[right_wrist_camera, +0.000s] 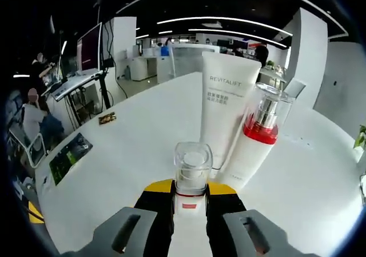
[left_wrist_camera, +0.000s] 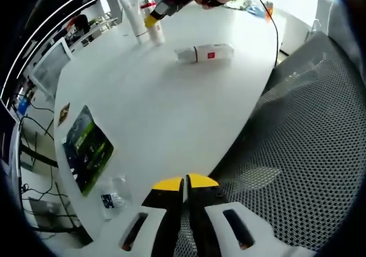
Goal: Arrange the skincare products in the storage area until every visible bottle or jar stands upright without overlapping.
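The right gripper (right_wrist_camera: 189, 195) pinched a small clear-capped bottle (right_wrist_camera: 193, 171) standing just in front of the white tube (right_wrist_camera: 225, 105) and red-collared pump bottle (right_wrist_camera: 256, 138), while the last bottle (left_wrist_camera: 204, 53) lay sideways far ahead of the left gripper (left_wrist_camera: 185, 184), its jaws pressed together.

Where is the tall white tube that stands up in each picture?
Left gripper view: the tall white tube stands at the top left, at the far end of the white table, by the right gripper.
Right gripper view: it stands in the middle, just behind the small bottle in the gripper's jaws.
Shared landmark: the green packet on the table, at the left in both views.
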A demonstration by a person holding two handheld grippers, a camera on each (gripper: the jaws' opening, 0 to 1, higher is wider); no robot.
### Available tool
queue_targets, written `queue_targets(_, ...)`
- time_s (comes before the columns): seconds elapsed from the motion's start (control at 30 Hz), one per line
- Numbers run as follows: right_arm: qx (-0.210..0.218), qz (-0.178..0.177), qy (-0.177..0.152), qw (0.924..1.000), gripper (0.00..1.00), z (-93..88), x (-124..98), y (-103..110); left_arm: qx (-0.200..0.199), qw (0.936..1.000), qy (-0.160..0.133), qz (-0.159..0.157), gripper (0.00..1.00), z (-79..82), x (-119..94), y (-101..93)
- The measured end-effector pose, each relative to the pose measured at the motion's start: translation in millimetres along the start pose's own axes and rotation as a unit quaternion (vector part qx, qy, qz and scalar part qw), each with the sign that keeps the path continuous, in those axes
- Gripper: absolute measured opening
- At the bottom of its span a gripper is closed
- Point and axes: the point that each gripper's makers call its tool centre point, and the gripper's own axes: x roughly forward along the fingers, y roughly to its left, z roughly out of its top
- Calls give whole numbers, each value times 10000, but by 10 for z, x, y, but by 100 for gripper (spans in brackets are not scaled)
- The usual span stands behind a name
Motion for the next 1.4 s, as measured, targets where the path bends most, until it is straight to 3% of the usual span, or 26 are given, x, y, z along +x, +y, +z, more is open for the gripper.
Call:
queue_targets(0.87, 36, -12, -16, 10000, 15, -4, -25, -1, 28, 10000, 27, -33, 0, -10, 2, -17)
queue_targets(1.4, 345, -284, -197, 9988, 15, 69, 80, -133, 37, 9999, 80, -85, 0, -27, 16, -29)
